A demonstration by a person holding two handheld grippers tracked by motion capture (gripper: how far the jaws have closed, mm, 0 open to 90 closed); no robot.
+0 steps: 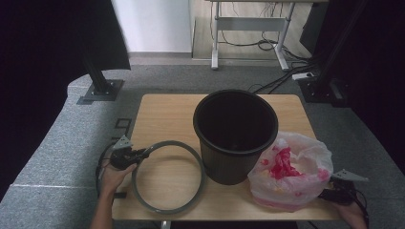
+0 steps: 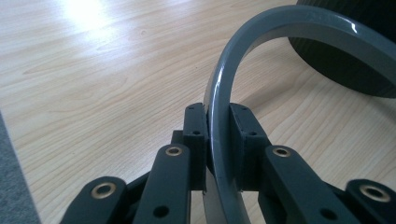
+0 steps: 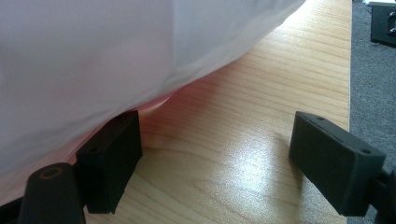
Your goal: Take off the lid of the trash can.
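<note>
At the far left of the high view we see a hand [image 1: 111, 177] coming in from the bottom edge, bearing the left gripper [image 1: 143, 153] at the left edge of the desk [image 1: 162, 114]. Its fingers [image 2: 195, 140] are clamped on the grey ring [image 1: 168, 176], one on the inside of the band and one on the outside, as the left gripper view shows close up. The ring lies on the front left part of the desk, its right side just beside the black bin [image 1: 235, 135], which stands upright and open-topped near the middle; whether the two touch we cannot tell. In the left gripper view the ring [image 2: 219, 107] curves up and away to the right toward the dark wall of the bin [image 2: 345, 65].

Right of the bin, and pressed against its lower side, sits a white plastic bag [image 1: 291, 171] with a red print, its mouth open upward. At the far right, by the front right corner of the desk, we see the right gripper [image 1: 329, 194], low down, right beside the bag. In the right gripper view its fingers [image 3: 109, 161] stand wide apart with bare desk between them; the bag [image 3: 116, 56] hangs over one finger and touches it, while the other stands free near the desk's edge.
</note>
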